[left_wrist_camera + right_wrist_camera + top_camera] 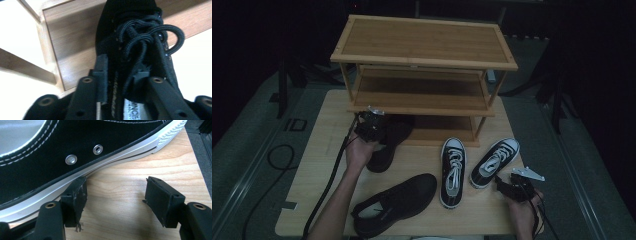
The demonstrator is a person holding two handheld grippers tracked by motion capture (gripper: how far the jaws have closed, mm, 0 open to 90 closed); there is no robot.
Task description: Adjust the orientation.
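In the high view, the left gripper (373,124) is at a black shoe (388,145) whose toe lies on the rack's (422,45) bottom shelf. In the left gripper view, its fingers (101,75) stand apart around the shoe's tongue. In the right gripper view, the right gripper (116,195) has its fingers apart over the worktop (120,180), beside a white-soled sneaker (75,150).

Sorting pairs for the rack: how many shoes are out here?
4: one black shoe at the rack's bottom shelf, its mate front-left, two black-and-white sneakers right. None seem hidden.
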